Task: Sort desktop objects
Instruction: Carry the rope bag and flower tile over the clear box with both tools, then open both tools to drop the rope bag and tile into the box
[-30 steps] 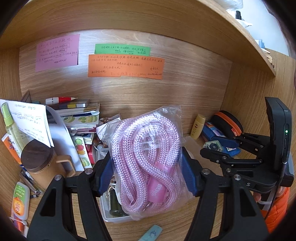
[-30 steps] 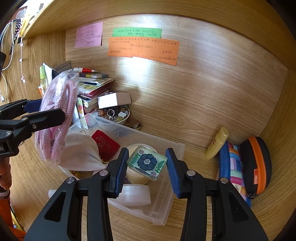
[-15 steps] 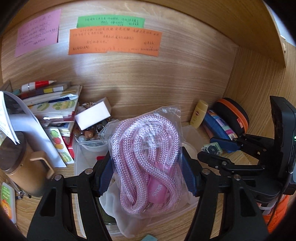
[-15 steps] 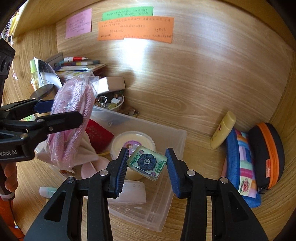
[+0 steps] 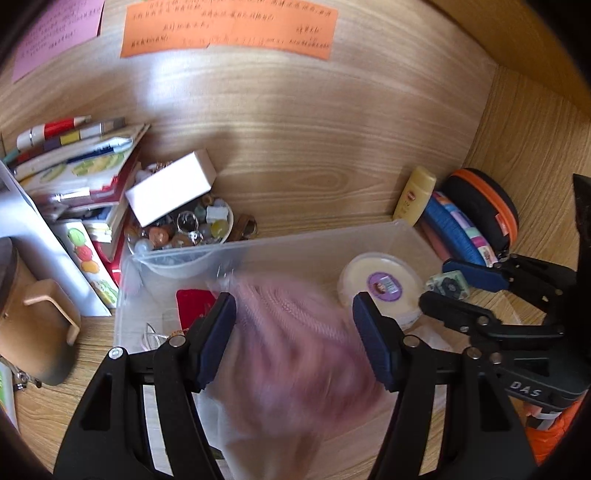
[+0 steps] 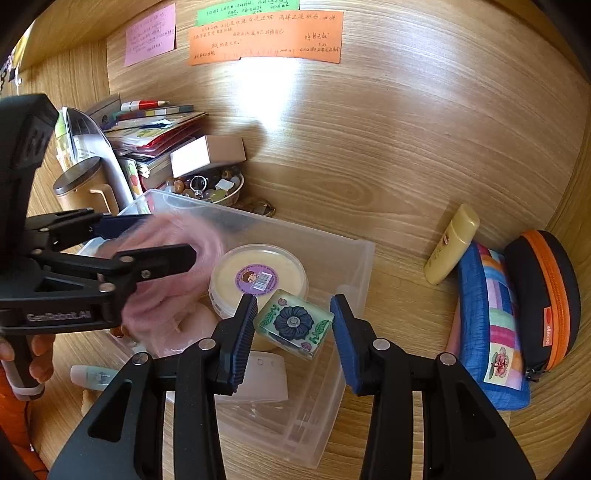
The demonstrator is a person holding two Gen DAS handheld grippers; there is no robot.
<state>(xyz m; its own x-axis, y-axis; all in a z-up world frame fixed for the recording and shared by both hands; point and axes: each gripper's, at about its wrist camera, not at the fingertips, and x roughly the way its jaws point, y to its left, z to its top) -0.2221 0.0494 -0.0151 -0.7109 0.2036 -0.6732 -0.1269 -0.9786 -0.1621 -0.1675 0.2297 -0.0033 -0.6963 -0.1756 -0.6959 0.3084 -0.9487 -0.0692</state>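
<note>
Rope bag [image 5: 295, 343] blurred, left tongs [image 5: 295, 343] grasp | right tongs [image 6: 293, 326] grasp tile [image 6: 294, 324] | wooden desk [image 6: 406, 166]

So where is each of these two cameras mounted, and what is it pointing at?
Left wrist view: sits on the left hand-held gripper, looking down into the clear bin; its two black fingers flank a blurred pink rope bag, with the right hand-held gripper at the picture's right side.
Right wrist view: sits on the right hand-held gripper, aimed at the same bin; its fingers pinch a flower-printed block. A hand shows low left.
Shared: bin, round cream tub, orange note.
</note>
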